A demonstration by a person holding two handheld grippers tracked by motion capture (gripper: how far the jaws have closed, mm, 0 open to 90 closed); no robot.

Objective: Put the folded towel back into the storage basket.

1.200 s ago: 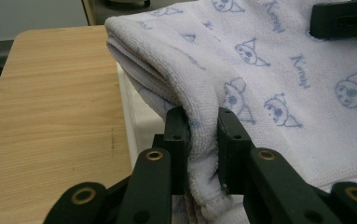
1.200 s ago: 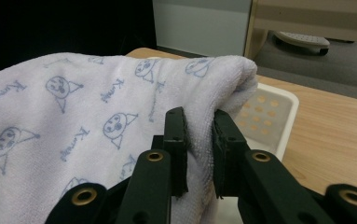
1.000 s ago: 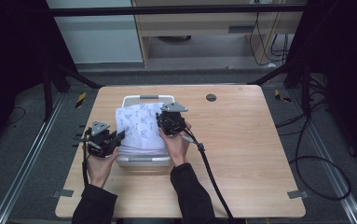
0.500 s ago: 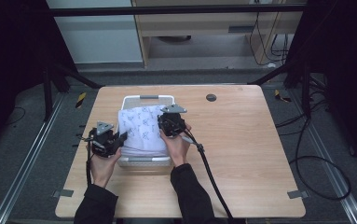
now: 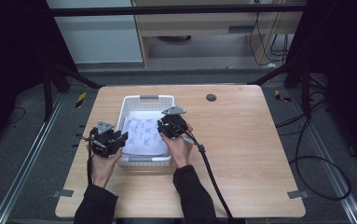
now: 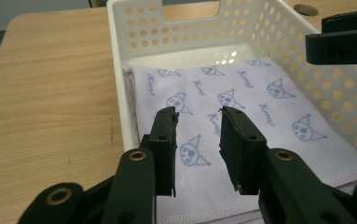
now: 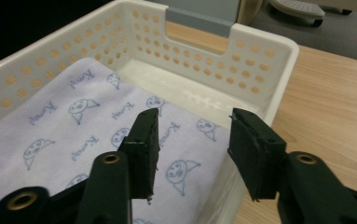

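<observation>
Lying folded inside the white basket on the table was the printed cloth, and both tongs hung just over it. The left tongs gaped above its near left edge, gripping nothing; the right tongs stood wide apart over its right edge, by the basket wall.

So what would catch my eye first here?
Probably the white perforated basket in the middle of the wooden table, holding a folded pale cloth printed with little blue faces. A person's hands hold the left gripper and right gripper at its sides, both open.
</observation>
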